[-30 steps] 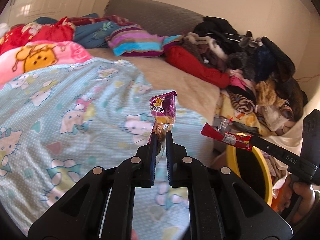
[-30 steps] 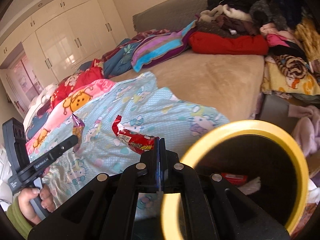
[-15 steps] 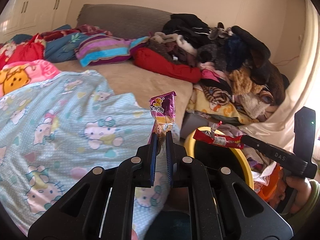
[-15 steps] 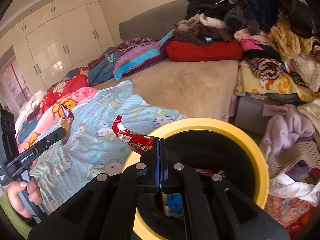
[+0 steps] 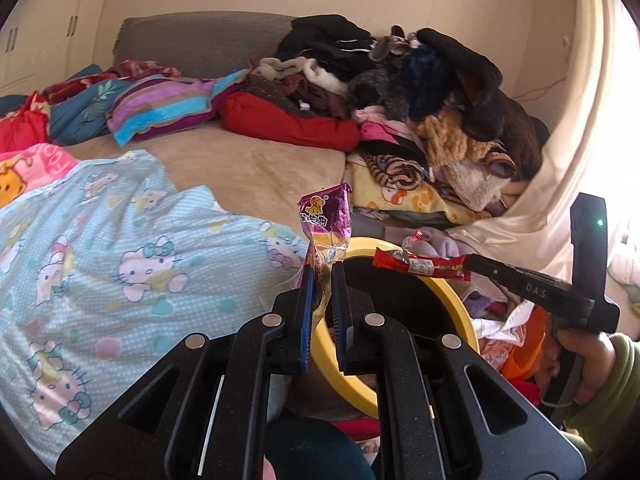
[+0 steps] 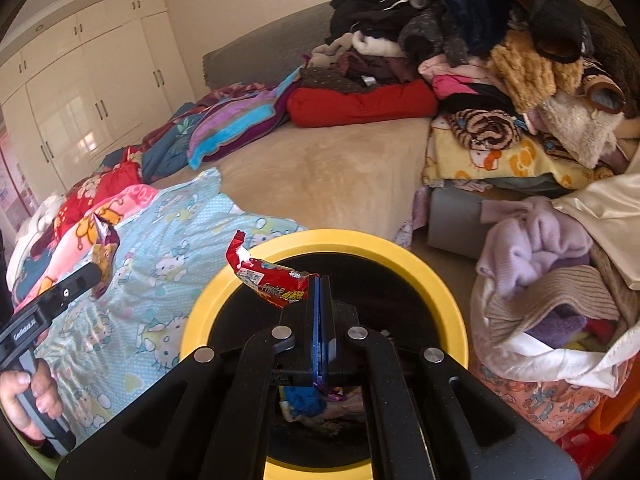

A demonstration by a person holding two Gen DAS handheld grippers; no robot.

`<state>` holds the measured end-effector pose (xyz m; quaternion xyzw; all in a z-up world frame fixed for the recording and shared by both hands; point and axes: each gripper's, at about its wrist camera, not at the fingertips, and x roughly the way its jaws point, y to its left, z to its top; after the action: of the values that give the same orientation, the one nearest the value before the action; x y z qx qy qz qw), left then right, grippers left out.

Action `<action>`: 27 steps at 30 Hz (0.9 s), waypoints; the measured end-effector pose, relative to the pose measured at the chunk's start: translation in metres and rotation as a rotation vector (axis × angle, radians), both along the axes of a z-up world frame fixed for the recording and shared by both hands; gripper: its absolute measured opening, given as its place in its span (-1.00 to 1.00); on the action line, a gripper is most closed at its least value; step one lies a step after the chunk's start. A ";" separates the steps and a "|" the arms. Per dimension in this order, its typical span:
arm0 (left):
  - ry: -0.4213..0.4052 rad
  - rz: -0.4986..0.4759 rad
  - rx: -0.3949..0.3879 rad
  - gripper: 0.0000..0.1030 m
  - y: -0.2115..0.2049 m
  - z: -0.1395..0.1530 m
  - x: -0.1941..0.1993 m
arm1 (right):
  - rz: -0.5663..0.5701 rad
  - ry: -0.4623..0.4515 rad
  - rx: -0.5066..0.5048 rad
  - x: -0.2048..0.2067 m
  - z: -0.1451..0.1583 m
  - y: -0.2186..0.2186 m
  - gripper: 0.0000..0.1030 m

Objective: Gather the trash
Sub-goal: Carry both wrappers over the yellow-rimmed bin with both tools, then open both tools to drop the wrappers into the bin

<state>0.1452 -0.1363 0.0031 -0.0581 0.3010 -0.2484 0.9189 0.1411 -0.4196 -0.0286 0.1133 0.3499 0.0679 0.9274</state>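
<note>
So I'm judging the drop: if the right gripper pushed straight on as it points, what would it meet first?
Probably the far rim of the yellow-rimmed bin; the right gripper, pinching the red wrapper, sits above its mouth. Depth is unclear.

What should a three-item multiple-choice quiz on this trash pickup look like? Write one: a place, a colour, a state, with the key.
1. The right gripper hangs over: A the yellow-rimmed bin; B the bed; C the clothes pile.
2. The wrapper in the left gripper is: A green; B purple; C white.
3. The right gripper's jaws are: A wide open; B empty; C shut on the red wrapper.

Key: 1 A, the bin's dark mouth lies below its fingers. 2 B, the purple wrapper stands between them. 3 C, the pads meet on the wrapper's end.
</note>
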 end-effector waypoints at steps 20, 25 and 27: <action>-0.003 -0.154 0.059 -0.90 -0.064 -0.007 -0.016 | -0.112 -0.025 -0.028 -0.019 0.001 -0.041 -0.99; 0.003 -0.183 0.076 -0.90 -0.077 -0.013 -0.020 | -0.142 -0.026 -0.025 -0.020 -0.004 -0.050 -0.99; 0.013 -0.195 0.082 -0.90 -0.082 -0.016 -0.020 | -0.153 -0.026 -0.025 -0.019 -0.006 -0.052 -0.99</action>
<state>0.1257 -0.2187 -0.0134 0.0077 0.3211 -0.3236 0.8900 0.1216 -0.4719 -0.0345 0.1275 0.3291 -0.0061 0.9356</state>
